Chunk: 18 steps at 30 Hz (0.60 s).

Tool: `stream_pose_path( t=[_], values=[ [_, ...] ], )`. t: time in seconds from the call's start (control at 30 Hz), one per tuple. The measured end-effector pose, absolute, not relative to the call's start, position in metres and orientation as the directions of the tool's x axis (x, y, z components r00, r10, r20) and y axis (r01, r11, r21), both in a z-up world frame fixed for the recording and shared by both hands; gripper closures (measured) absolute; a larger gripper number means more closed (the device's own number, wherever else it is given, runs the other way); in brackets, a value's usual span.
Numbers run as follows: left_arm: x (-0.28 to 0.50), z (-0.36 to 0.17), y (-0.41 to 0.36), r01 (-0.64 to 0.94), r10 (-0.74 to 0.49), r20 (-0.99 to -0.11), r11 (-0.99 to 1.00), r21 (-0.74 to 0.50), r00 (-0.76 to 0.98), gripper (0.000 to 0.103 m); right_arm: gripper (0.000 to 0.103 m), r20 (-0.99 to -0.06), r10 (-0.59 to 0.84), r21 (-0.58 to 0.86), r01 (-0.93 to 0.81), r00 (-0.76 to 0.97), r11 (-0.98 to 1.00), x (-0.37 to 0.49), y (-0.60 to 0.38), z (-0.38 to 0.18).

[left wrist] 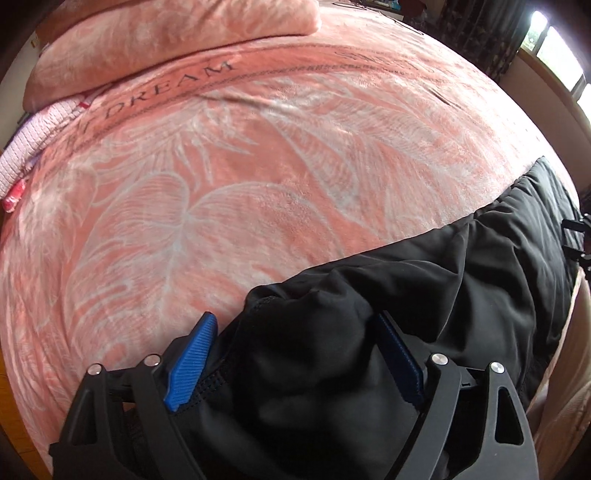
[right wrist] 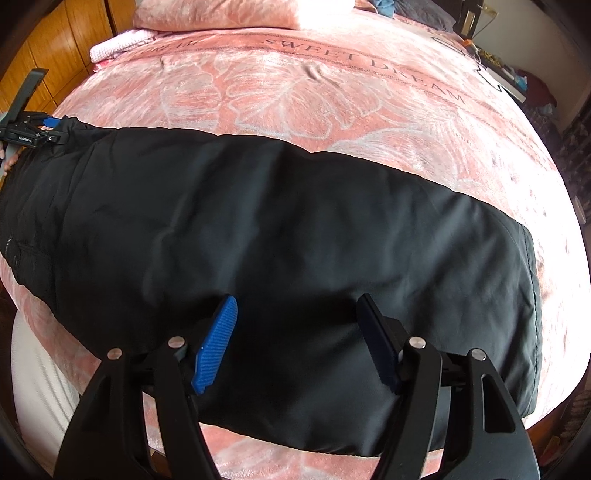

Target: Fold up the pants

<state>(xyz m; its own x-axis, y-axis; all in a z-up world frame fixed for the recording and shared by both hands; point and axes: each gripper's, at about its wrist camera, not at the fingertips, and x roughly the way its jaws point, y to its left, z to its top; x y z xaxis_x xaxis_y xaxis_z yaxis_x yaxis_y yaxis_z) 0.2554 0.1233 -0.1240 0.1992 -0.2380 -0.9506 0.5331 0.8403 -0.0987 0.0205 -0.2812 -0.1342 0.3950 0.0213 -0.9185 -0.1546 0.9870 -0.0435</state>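
Observation:
Black pants (right wrist: 295,221) lie lengthwise across the near side of a pink blanket-covered bed (right wrist: 314,96), legs stacked, hem at the right. In the left wrist view the pants (left wrist: 461,277) bunch up at the waist end. My left gripper (left wrist: 295,332) is open, its blue pads either side of the bunched waist fabric. It also shows in the right wrist view (right wrist: 48,129) at the far left by the waist. My right gripper (right wrist: 295,314) is open over the lower leg part, near the bed's front edge. It shows in the left wrist view (left wrist: 576,236) at the far right.
A pink pillow (right wrist: 221,14) and a folded pink-white cloth (right wrist: 118,44) lie at the head of the bed. Wooden cabinets (right wrist: 55,48) stand at the left. A cluttered shelf (right wrist: 509,74) and a window (left wrist: 554,48) are at the right.

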Motion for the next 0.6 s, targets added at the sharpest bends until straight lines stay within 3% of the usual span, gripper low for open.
stream_pose_path(
  t=[0.07,0.1,0.17,0.27,0.4,0.5,0.53,0.6],
  values=[
    [0.257,-0.131,0.125,0.516,-0.258,-0.955,0.844,-0.150,0.144,0.042,0.034,-0.919,0.017,-0.048,-0.154,0.393,0.987,0.022,-0.281,-0.135],
    [0.258,-0.130,0.126,0.516,-0.262,-0.954,0.843,-0.154,0.144,0.047,0.034,-0.919,0.016,-0.047,-0.152,0.394,0.987,0.023,-0.280,-0.136],
    [0.255,-0.123,0.133,0.516,-0.275,-0.947,0.843,-0.154,0.167,0.067,0.034,-0.919,0.016,-0.046,-0.148,0.394,0.988,0.025,-0.280,-0.135],
    [0.249,-0.111,0.148,0.495,-0.323,-0.922,0.850,-0.184,0.212,0.077,0.033,-0.917,0.021,-0.041,-0.147,0.397,0.988,0.026,-0.280,-0.136],
    [0.248,-0.126,0.140,0.479,-0.263,-0.932,0.870,-0.118,0.249,0.072,0.030,-0.918,0.010,-0.047,-0.134,0.396,0.990,0.030,-0.278,-0.140],
    [0.245,-0.117,0.131,0.447,-0.206,-0.932,0.893,-0.054,0.298,0.051,0.031,-0.916,0.007,-0.048,-0.126,0.401,0.991,0.028,-0.278,-0.135],
    [0.242,-0.111,0.128,0.436,-0.202,-0.928,0.899,-0.049,0.314,0.037,0.031,-0.912,0.018,-0.036,-0.122,0.409,0.992,0.025,-0.280,-0.131],
    [0.226,-0.090,0.120,0.406,-0.198,-0.897,0.913,-0.023,0.395,0.031,0.031,-0.899,0.033,-0.019,-0.114,0.436,0.993,0.018,-0.285,-0.120]
  ],
)
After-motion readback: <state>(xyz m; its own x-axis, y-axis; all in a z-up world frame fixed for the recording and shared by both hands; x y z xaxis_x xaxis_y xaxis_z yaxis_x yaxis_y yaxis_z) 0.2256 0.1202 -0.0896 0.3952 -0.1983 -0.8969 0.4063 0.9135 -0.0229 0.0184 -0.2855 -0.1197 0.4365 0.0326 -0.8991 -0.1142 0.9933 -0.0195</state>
